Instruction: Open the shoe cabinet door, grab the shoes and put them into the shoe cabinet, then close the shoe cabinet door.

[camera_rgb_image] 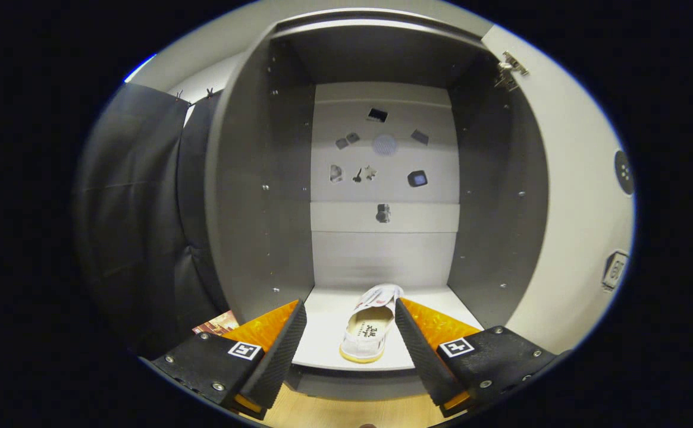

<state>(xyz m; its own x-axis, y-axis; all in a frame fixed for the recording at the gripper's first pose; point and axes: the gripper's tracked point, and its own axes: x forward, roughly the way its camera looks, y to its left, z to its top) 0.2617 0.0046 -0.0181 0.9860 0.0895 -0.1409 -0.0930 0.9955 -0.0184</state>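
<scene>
- The claw (351, 333) hangs in front of the cabinet (263, 196), fingers spread wide apart and gripping nothing.
- The door (566, 196) is swung open on the right, hinge (511, 66) showing at its top corner, so that first step looks done.
- One shoe (372, 324) sits on the bottom shelf (328, 321), near the front edge and about midway between the side walls.
- It lies between the fingers as seen from here, closer to the right one, though I judge it clear of both pads.
- By my reading the shoe is placed and let go; whether a second shoe is due I cannot tell from here.
- Left to do: back the claw out and push the door shut.
- The shoe itself: a pale slip-on, light canvas by the look of it, with a yellowish sole rim at the heel.
- Heel faces the claw, toe points to the back wall (384, 178), and the opening shows a cream insole with small dark print.
- It stands flat and upright, angled slightly to the right, and looks soft and light to handle.
- Small dark stickers dot the back wall above it.
</scene>
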